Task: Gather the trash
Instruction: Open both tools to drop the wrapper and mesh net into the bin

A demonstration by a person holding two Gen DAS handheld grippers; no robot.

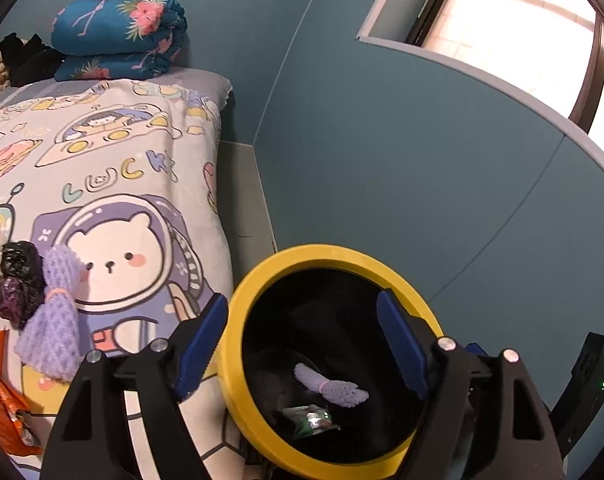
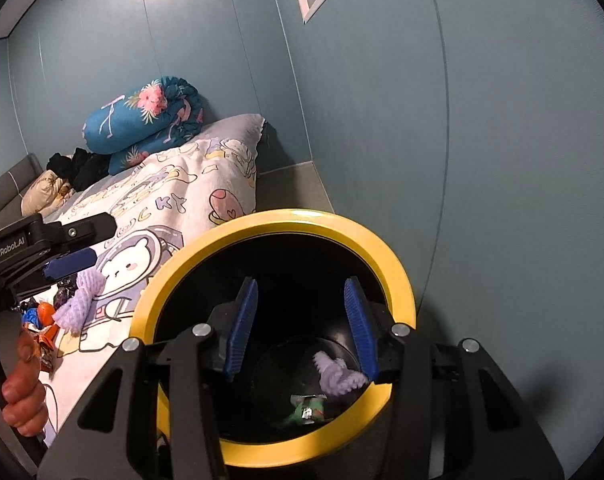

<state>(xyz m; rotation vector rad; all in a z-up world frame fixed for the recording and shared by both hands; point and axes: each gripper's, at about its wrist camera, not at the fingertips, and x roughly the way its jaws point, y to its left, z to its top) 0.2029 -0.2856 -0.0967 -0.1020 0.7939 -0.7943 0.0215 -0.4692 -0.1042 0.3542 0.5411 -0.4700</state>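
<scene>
A black bin with a yellow rim stands beside the bed. Inside lie a purple foam net and a green wrapper. My left gripper is open and empty over the bin's mouth. My right gripper is open and empty above the bin too. On the bed lie another purple foam net, a black crumpled bag and orange wrappers.
The bed has a cartoon bear blanket and a rolled blue floral quilt at its head. Blue walls stand close behind the bin. The left gripper's body shows in the right wrist view.
</scene>
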